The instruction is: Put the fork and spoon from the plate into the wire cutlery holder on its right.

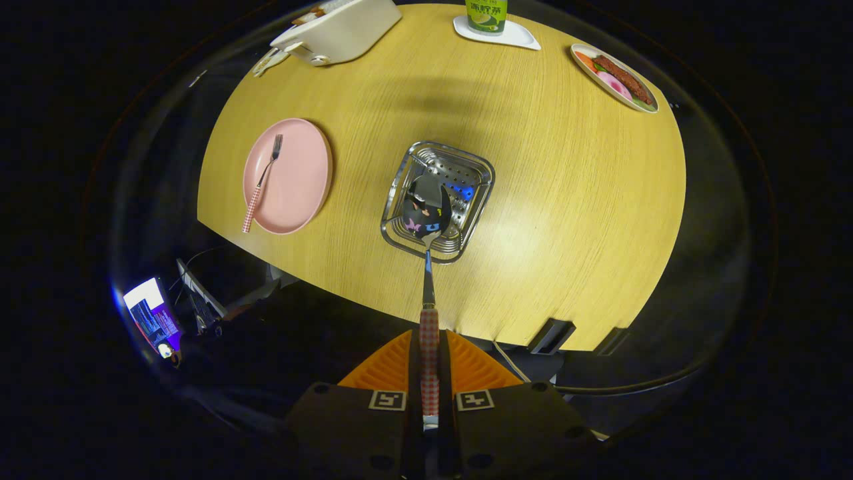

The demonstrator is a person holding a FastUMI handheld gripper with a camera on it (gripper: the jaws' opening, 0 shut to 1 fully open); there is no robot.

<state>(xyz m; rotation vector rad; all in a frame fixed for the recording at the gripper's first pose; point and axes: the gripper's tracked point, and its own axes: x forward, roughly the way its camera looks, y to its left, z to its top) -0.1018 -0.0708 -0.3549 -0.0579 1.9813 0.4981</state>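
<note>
- Gripper (429, 363) clamped on the spoon (428, 267), both orange fingers (390, 367) pressing the red-checked handle from either side.
- Spoon bowl straight ahead of the jaws, hanging over the opening of the wire cutlery holder (437, 200); whether touching the holder cannot be told.
- Holder standing on the wooden table (566, 200), beyond the fingertips.
- Pink plate (296, 177) ahead and to the left of the jaws, well apart from the holder.
- Fork (261, 183) lying on the plate, tines away from the jaws, checked handle reaching past the near rim.
- White toaster (336, 30), green cup on a white coaster (496, 33) and a plate of food (614, 77) far beyond, along the table's far edge.
</note>
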